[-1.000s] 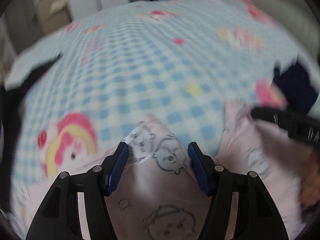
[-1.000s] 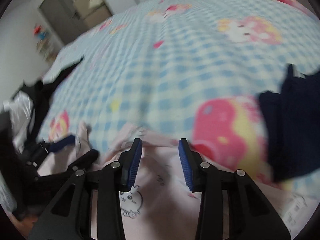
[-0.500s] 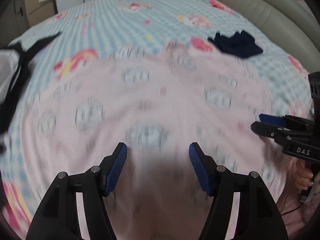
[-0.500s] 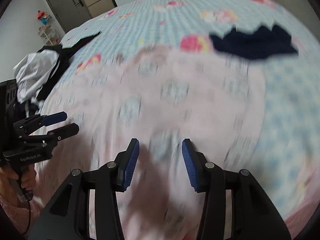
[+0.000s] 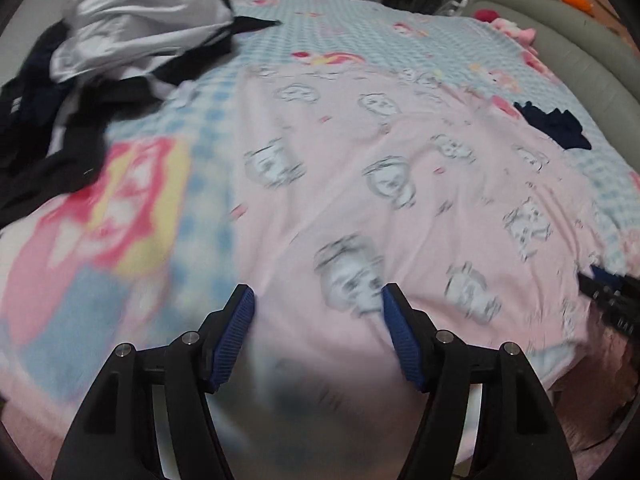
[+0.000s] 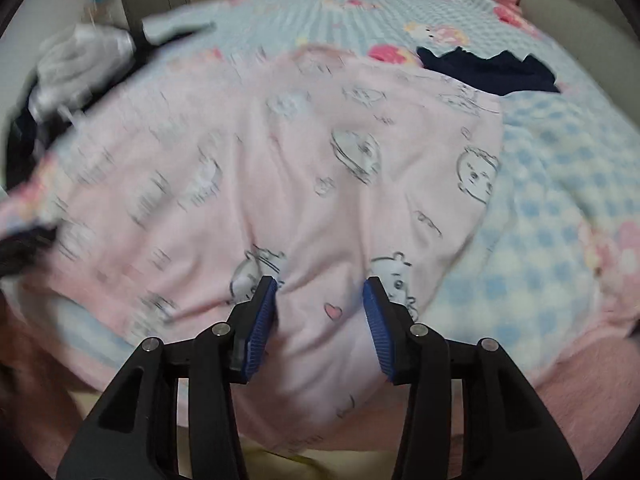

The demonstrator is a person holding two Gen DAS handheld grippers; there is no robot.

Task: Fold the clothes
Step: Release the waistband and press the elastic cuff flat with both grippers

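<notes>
ITEM: pink soft garment with cartoon-face print spread flat on blue checked bed cover | HANDLING: judged light, limp, non-slip; grip hem corners at 6 o'clock | LEFT claw: opening, cloth between pads | RIGHT claw: part-open, grip cannot be told

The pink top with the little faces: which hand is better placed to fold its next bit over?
Probably the right. The right gripper has the pink top bunched between its fingers near the hem, while the left gripper's jaws are opening wide over flat cloth.
</notes>
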